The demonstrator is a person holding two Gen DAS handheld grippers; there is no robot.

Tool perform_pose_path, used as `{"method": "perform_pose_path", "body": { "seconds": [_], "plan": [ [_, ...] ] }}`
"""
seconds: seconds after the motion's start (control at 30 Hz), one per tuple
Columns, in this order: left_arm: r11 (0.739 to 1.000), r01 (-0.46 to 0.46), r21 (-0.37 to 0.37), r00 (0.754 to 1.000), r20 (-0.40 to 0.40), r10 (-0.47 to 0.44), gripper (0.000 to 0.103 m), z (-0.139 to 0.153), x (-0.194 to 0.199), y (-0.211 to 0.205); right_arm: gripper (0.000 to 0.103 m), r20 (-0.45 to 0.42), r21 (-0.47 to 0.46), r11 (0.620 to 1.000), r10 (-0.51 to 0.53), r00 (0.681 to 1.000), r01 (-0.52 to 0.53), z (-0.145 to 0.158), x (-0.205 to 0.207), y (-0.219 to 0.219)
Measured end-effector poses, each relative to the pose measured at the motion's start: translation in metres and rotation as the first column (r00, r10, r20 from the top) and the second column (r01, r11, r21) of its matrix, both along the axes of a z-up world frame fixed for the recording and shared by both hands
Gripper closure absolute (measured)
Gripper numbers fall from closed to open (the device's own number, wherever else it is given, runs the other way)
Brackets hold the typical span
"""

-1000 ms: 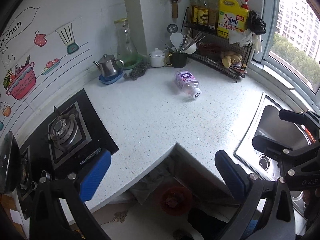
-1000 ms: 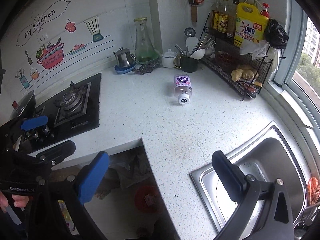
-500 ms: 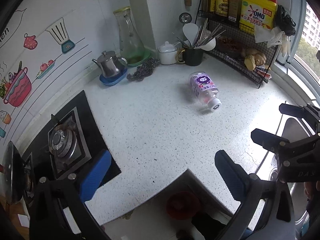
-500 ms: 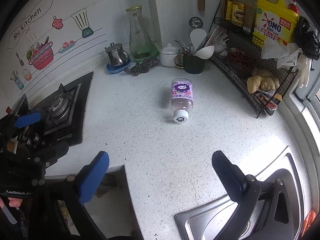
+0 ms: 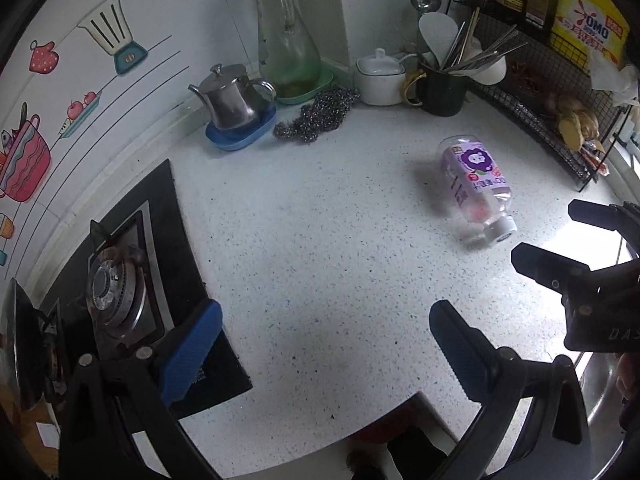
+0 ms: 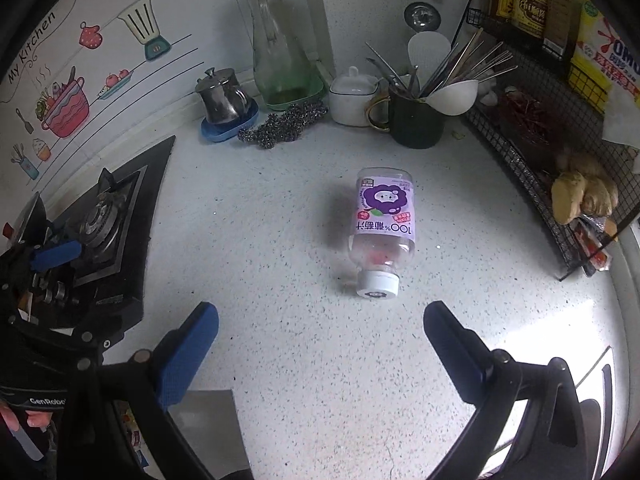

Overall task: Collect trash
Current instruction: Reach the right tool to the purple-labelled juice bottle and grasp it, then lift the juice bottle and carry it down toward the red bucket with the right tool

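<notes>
An empty clear plastic bottle [image 6: 383,224] with a purple label and white cap lies on its side on the speckled white counter [image 6: 280,240], cap toward me. My right gripper [image 6: 320,320] is open and hovers just short of the cap, nothing between its blue pads. In the left wrist view the bottle [image 5: 476,188] lies to the right, beyond my open left gripper [image 5: 324,320], which hangs over bare counter [image 5: 320,240]. The right gripper [image 5: 560,240] shows at that view's right edge.
A gas hob [image 6: 96,224] sits at the left. Along the back wall stand a steel teapot [image 6: 222,96], a glass jug [image 6: 276,48], a steel scourer [image 6: 284,124], a white pot [image 6: 354,98] and a utensil mug [image 6: 416,120]. A wire rack [image 6: 560,120] lines the right. The sink edge [image 6: 600,380] is near right.
Both grippers have moved forward over the counter toward the back wall; the bottle now looms larger and closer to the right gripper. The floor and sink have mostly left view.
</notes>
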State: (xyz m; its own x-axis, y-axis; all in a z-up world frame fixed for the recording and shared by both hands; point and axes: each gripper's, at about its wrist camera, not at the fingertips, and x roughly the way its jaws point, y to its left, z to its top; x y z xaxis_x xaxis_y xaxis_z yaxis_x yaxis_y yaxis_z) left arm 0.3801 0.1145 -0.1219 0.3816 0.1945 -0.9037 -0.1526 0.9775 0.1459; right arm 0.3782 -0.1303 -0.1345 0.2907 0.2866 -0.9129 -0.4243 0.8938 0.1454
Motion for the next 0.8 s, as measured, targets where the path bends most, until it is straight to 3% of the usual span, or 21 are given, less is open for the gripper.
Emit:
{"method": "perform_pose_path", "body": {
  "seconds": [0.2, 0.37, 0.57, 0.6, 0.73, 0.8],
  "plan": [
    [0.998, -0.014, 0.059, 0.999, -0.036, 0.016, 0.0, -0.03, 0.027, 0.009, 0.001, -0.046, -0.035, 0.999, 0.019, 0.999, -0.021, -0.04, 0.038, 0.012],
    [0.998, -0.025, 0.058, 0.999, -0.047, 0.028, 0.0, -0.05, 0.043, 0.016, 0.0, -0.049, -0.051, 0.999, 0.017, 0.999, -0.02, -0.063, 0.064, 0.018],
    [0.996, -0.032, 0.084, 0.998, -0.05, 0.036, 0.0, -0.059, 0.053, 0.022, 0.002, -0.063, -0.099, 0.994, 0.03, 0.998, -0.036, -0.088, 0.081, 0.024],
    [0.996, -0.034, 0.083, 0.998, -0.053, 0.039, 0.0, -0.06, 0.054, 0.023, 0.004, -0.067, -0.104, 0.994, 0.032, 0.997, -0.039, -0.092, 0.083, 0.024],
    [0.996, -0.043, 0.079, 0.997, -0.066, 0.048, 0.0, -0.065, 0.056, 0.025, 0.034, -0.061, -0.119, 0.992, 0.042, 0.997, -0.049, -0.1, 0.086, 0.026],
    [0.996, -0.043, 0.077, 0.996, -0.072, 0.049, 0.0, -0.067, 0.054, 0.024, 0.034, -0.05, -0.11, 0.993, 0.047, 0.998, -0.053, -0.099, 0.087, 0.024]
  ]
}}
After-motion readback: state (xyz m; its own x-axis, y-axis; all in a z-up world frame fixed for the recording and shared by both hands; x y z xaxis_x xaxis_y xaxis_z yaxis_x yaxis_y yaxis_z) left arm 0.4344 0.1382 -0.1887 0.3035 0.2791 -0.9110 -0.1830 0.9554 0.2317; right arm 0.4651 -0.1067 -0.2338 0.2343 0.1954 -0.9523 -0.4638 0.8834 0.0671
